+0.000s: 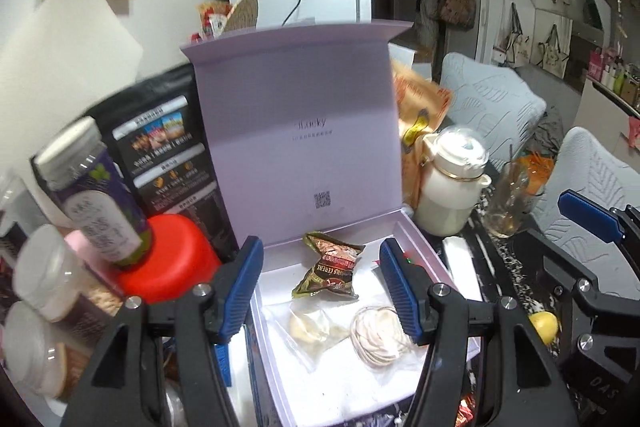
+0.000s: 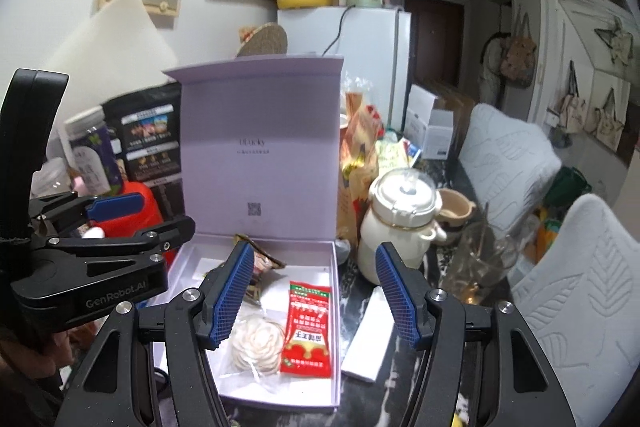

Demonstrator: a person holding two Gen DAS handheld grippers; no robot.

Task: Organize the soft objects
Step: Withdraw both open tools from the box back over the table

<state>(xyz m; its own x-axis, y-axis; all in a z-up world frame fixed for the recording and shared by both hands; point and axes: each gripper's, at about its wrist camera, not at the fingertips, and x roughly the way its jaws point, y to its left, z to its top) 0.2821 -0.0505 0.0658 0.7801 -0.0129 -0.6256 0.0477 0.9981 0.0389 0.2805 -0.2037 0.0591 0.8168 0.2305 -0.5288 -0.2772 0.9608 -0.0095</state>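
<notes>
A lilac box [image 1: 428,255] stands with its lid upright in both wrist views. In it lie a brown cereal packet [image 1: 330,269], a clear packet with a pale piece [image 1: 310,327], a white rose-shaped piece in clear wrap [image 2: 258,345] and a red sauce packet [image 2: 307,331]. My left gripper [image 1: 322,291] hovers open above the box's near end with nothing between its fingers. My right gripper [image 2: 316,301] is open too, above the red packet and apart from it. Each view shows one blue pad [image 2: 116,207] of the other gripper at its edge.
A white lidded jar [image 2: 400,223] and a glass [image 2: 476,259] stand right of the box, with a folded white paper [image 2: 370,335] beside it. Left are a red tub [image 1: 168,259], a purple bottle [image 1: 96,187] and a black bag [image 1: 168,151]. White chairs [image 2: 580,287] stand far right.
</notes>
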